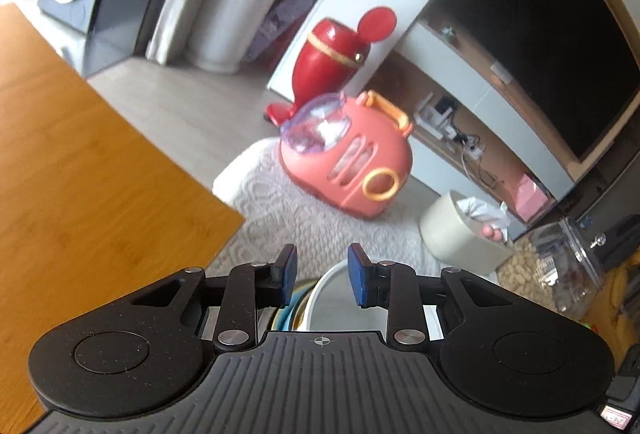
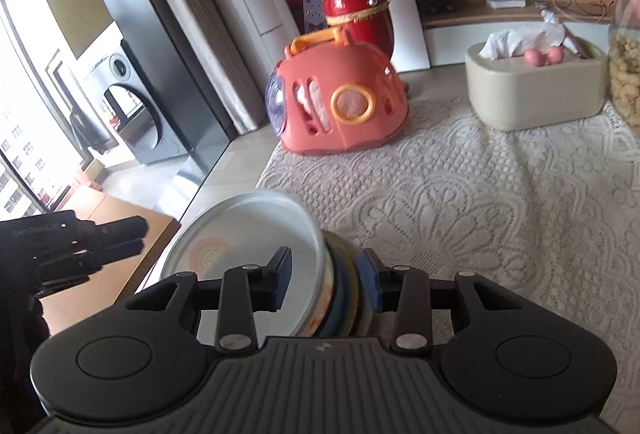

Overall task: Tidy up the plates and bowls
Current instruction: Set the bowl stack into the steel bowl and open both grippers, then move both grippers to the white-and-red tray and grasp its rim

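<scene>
In the right wrist view my right gripper [image 2: 327,279] is shut on a stack of plates [image 2: 344,298], held on edge and tilted. A white plate [image 2: 248,230] with an orange pattern faces left, with blue, yellow and dark rims behind it. My left gripper [image 2: 100,238] shows at the far left, apart from the stack. In the left wrist view my left gripper [image 1: 322,274] is open and empty, with the white plate's rim [image 1: 332,298] and coloured rims [image 1: 292,310] just beyond its fingers.
A wooden table [image 1: 80,162] lies to the left. A lace cloth [image 2: 460,202] covers the surface ahead, with a pink toy carrier [image 2: 340,98], a red bin [image 2: 360,10], a beige tissue box [image 2: 536,90] and a jar of snacks [image 2: 626,66].
</scene>
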`<move>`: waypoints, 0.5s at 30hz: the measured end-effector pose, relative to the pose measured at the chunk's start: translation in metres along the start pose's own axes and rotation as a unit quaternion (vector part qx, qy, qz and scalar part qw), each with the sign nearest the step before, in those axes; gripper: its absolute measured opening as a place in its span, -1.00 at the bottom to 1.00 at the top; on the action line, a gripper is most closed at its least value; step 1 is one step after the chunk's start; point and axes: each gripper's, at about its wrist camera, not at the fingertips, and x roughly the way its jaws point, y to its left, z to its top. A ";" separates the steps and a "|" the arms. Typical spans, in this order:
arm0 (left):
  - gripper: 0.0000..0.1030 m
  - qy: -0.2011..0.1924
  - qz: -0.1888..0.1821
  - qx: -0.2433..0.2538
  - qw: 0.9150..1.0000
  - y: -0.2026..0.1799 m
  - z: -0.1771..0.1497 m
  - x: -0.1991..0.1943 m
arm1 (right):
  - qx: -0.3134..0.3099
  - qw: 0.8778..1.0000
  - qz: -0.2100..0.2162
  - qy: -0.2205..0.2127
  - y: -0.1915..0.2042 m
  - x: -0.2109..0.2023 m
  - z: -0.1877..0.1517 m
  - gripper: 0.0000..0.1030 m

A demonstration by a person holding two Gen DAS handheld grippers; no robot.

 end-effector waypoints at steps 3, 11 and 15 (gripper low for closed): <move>-0.39 -0.015 -0.036 0.037 0.999 -0.037 -0.001 -0.001 | 0.012 0.998 -0.039 -0.057 -0.027 -0.026 -0.007 -0.26; -0.39 0.172 -0.161 0.168 0.957 -0.191 -0.089 0.099 | 0.125 0.958 -0.226 -0.123 -0.162 -0.096 -0.046 -0.26; -0.39 0.287 -0.226 0.207 0.908 -0.262 -0.161 0.151 | 0.226 0.918 -0.292 -0.142 -0.243 -0.138 -0.077 -0.26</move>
